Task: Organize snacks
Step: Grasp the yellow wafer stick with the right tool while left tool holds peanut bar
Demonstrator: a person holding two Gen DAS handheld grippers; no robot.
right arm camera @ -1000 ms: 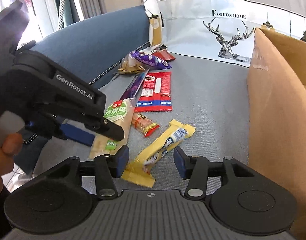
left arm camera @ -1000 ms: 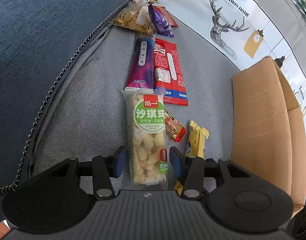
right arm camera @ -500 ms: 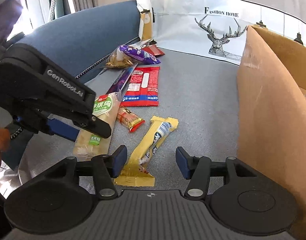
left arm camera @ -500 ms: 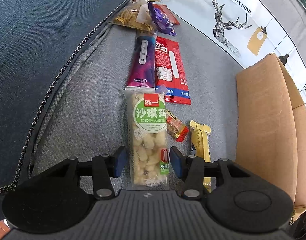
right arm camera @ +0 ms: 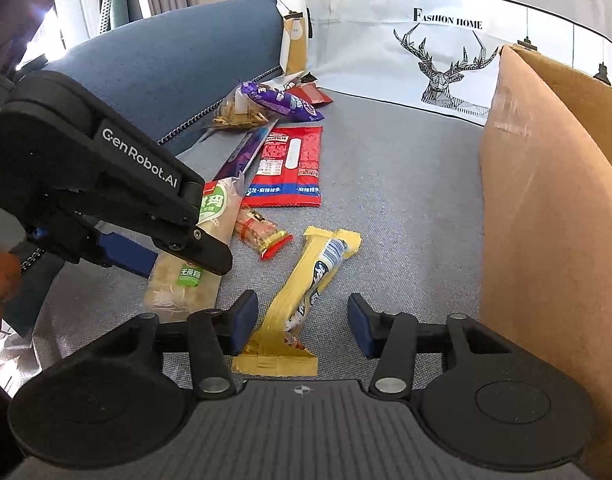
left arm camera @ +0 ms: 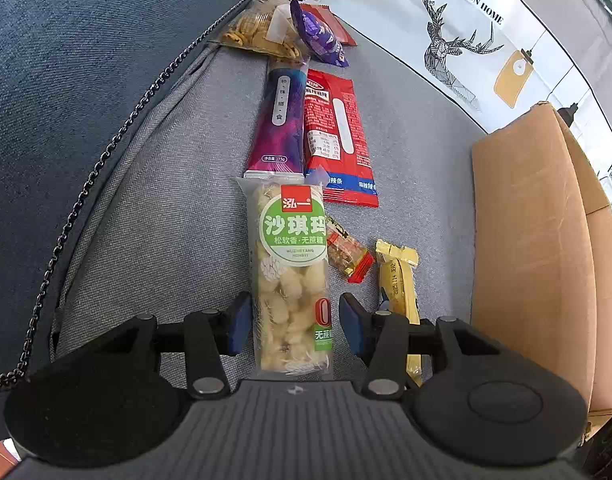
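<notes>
Right gripper (right arm camera: 301, 322) jaws just narrowing, astride yellow bar (right arm camera: 306, 288), not yet pinching | left gripper (left arm camera: 291, 326) unclenched astride green-label pack (left arm camera: 291, 276) | both snacks left of cardboard box (right arm camera: 546, 208) | pickup imminent, likely

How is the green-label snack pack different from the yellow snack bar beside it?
The green-label pack is clear, showing pale puffed pieces; the yellow bar is opaque. The pack is wider, the bar slimmer. The pack lies between the left gripper pads, the bar between the right gripper pads. Both lie flat on the grey cushion, ungripped.
</notes>
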